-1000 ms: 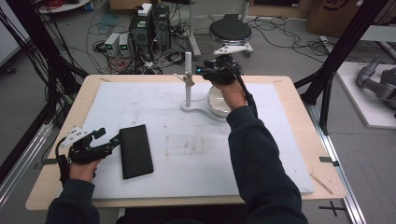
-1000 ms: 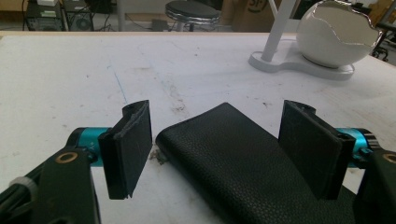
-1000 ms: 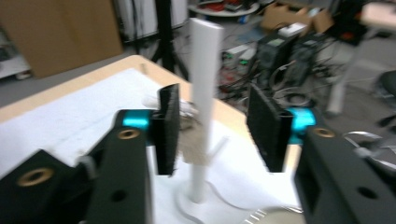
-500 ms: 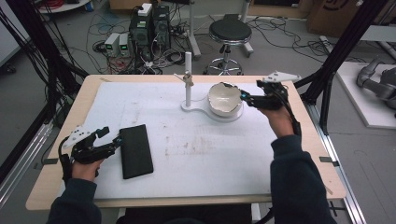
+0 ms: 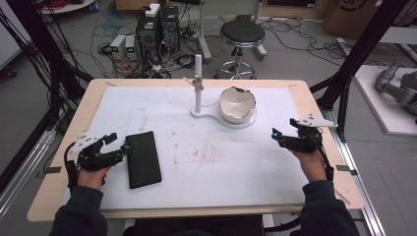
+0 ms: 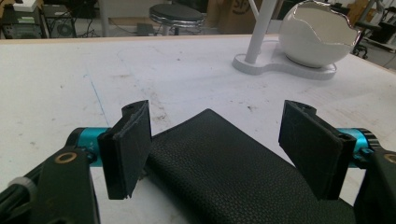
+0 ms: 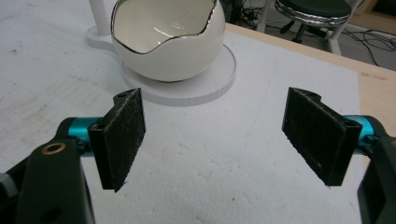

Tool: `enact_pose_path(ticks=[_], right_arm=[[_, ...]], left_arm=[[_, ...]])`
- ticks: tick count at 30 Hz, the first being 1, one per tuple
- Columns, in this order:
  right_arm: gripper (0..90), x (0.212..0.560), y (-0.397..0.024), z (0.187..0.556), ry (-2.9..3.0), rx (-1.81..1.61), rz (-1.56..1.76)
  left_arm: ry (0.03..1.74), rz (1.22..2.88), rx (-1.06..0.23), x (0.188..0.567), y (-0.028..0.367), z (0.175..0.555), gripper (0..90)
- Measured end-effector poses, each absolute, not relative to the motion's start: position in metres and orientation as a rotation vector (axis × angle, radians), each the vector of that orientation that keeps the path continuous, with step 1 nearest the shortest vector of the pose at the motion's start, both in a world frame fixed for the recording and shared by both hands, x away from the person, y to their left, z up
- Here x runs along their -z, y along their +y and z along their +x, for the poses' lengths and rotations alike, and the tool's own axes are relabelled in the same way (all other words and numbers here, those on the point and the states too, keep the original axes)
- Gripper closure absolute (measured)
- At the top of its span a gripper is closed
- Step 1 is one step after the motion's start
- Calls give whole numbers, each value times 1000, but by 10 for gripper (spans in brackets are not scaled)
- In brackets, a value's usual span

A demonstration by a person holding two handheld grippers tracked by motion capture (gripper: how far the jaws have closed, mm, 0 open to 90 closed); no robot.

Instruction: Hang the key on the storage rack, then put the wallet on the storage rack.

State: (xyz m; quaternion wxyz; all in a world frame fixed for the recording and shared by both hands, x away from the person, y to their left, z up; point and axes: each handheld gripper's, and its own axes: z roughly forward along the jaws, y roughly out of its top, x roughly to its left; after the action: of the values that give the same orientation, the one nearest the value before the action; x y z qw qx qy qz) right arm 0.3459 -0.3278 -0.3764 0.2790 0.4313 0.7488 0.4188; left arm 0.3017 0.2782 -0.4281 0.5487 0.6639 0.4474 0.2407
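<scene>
Left gripper [image 5: 122, 145] sits at the table's [image 5: 314, 105] left edge, jaws spread, nothing pinched, with the near end of a black leather-look wallet [image 5: 143, 159], maybe a phone case, lying flat between them on the white mat [image 5: 206, 167]; in the left gripper view the wallet [image 6: 224, 172] looks just off the pads, hard to say if the left pad grazes it. Right gripper [image 5: 276, 135] at the right side of the mat, jaws just been opening, now spread wide with nothing between them. White egg-shaped bowl [image 5: 237, 104] with jagged metallic rim sits on the round base of a white stand [image 5: 198, 81], well apart from both grippers; the right gripper view faces the bowl [image 7: 166, 42].
</scene>
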Motion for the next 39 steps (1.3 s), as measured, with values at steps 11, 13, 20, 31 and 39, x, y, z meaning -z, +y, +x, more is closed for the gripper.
enact_pose_path(ticks=[11, 13, 20, 31, 39], right_arm=[[217, 386, -316, 332, 1985, -1151, 1086], [217, 388, -316, 332, 1985, -1159, 1091], [217, 397, -316, 330, 1981, -1169, 1123], [218, 398, -313, 328, 2006, -1187, 1084], [218, 399, -312, 329, 2013, -1187, 1078]], left_arm=[[1060, 1578, -565, 428, 276, 304, 255], [1060, 1578, -565, 428, 276, 304, 255], [1084, 1594, -541, 431, 278, 306, 255], [1186, 1646, -379, 433, 280, 293, 231], [1302, 1779, -275, 451, 266, 294, 231]])
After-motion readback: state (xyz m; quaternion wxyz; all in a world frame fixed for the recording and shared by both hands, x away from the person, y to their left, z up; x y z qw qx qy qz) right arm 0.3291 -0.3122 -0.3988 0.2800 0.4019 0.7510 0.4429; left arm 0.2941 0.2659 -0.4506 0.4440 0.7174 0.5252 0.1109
